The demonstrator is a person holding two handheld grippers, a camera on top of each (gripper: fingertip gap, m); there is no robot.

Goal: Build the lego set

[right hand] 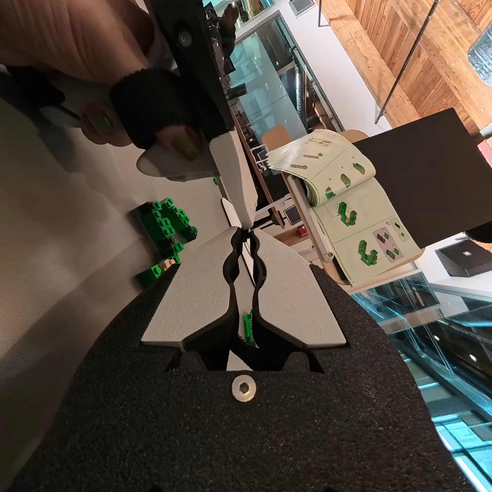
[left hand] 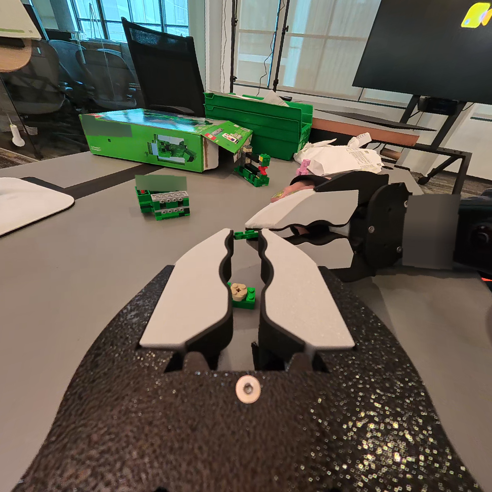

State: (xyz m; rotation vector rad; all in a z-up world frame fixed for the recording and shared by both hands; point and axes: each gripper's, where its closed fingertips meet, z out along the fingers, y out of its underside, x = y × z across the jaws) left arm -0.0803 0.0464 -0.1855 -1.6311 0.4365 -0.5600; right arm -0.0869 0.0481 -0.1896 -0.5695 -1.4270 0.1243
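A small green lego plate (left hand: 246,235) sits between the fingertips of my left gripper (left hand: 246,233), just above the grey table (left hand: 80,279). My right gripper (left hand: 251,228) comes in from the right and its tips close on the same plate. In the right wrist view the right gripper (right hand: 246,235) is nearly closed on a sliver of green plate (right hand: 245,235), and the left gripper's fingers (right hand: 237,181) point down at it. A small green brick with a tan round piece (left hand: 241,295) lies on the table under my left fingers. A larger green build (right hand: 165,229) lies beside it.
An open instruction booklet (right hand: 354,221) stands on a holder. A green lego box (left hand: 149,141), stacked green bins (left hand: 261,119), two partial builds (left hand: 165,205) (left hand: 253,170), a pink piece (left hand: 303,166) and white paper bags (left hand: 340,157) lie farther back. A white pad (left hand: 26,202) is at the left. Only a small space, under 4 cm, lies between the two pairs of fingers.
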